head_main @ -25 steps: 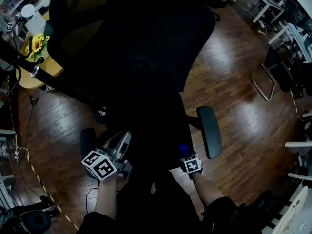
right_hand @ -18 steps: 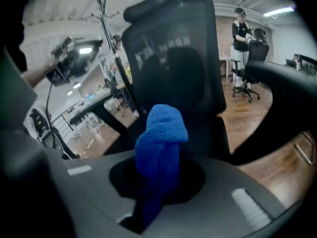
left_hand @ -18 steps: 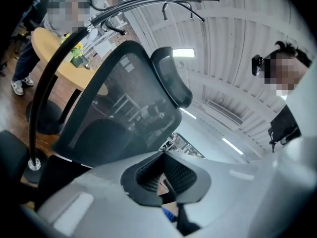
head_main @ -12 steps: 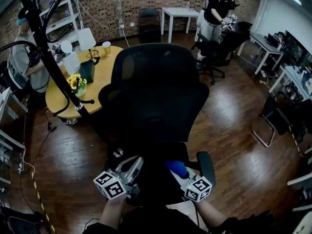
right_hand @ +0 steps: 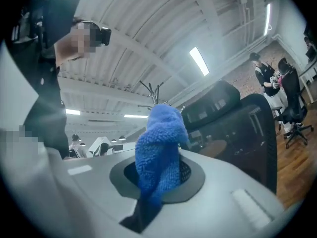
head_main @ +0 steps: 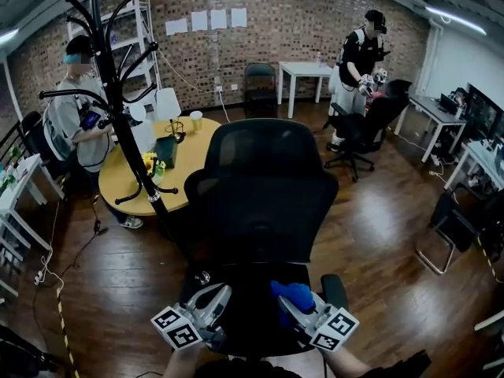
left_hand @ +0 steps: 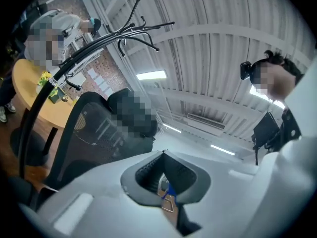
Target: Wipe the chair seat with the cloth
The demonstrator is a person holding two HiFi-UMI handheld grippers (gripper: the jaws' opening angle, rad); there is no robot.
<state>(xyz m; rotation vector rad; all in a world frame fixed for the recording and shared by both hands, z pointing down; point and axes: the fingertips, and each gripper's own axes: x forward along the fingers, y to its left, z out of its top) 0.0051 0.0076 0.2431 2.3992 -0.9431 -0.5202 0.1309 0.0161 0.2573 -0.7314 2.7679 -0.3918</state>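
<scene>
A black office chair stands right in front of me, its mesh backrest [head_main: 264, 183] upright and its dark seat [head_main: 249, 317] low in the head view. My right gripper [head_main: 286, 303] hovers over the seat's right front, shut on a blue fluffy cloth [head_main: 293, 292]. In the right gripper view the cloth [right_hand: 161, 150] bulges up out of the jaws of that gripper [right_hand: 157, 168] and hides the tips. My left gripper [head_main: 223, 292] hangs over the seat's left front. In its own view the left gripper [left_hand: 163, 155] has its jaws closed tip to tip on nothing.
A black coat rack [head_main: 118, 109] stands left of the chair by a round yellow table [head_main: 177, 183] with cups and flowers. A person [head_main: 75, 124] stands at far left, another [head_main: 358, 61] by a second office chair [head_main: 370, 128]. A visitor chair [head_main: 449, 227] is at right.
The head view has swung up from the dark seat to take in the backrest and the room. Both grippers stay over the seat's front, the right still holding the cloth.
</scene>
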